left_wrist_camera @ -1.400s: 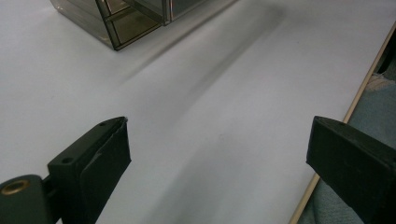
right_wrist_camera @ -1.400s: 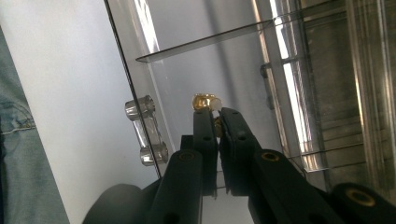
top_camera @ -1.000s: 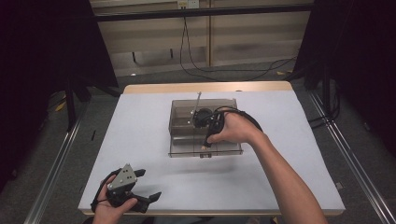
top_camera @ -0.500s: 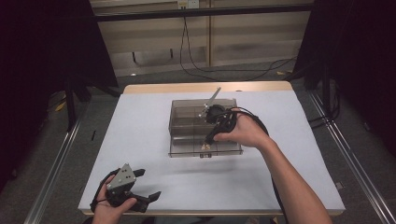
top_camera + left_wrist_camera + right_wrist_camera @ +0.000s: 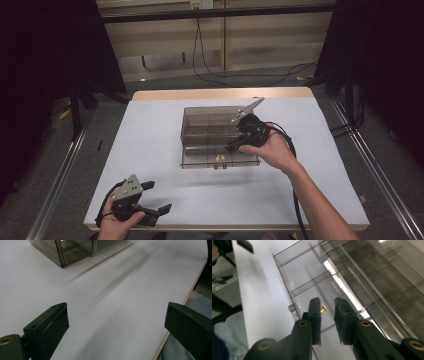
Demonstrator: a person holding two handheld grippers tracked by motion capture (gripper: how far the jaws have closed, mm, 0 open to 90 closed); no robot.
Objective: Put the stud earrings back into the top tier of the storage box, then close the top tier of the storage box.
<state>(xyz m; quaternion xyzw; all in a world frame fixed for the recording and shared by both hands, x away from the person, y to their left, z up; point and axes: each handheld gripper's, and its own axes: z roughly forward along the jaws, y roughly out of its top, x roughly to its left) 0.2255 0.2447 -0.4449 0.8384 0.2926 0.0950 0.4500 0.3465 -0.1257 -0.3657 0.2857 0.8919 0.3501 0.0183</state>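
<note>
Item: clear compartment box, centre of the white table, your right gripper over its near-right part.
Your right gripper's jaws stand narrowly apart, just been opening, nothing pressed between them; a small brass piece lies in the box just beyond. Your left gripper rests at the table's near-left edge, jaws wide, holding nothing, well apart from the box.

White-topped table, grey floor, black cables, dark curtains.

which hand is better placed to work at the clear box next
Right: the right gripper already hangs over the clear box, jaws slightly apart. The left gripper rests open at the table's near edge.
</note>
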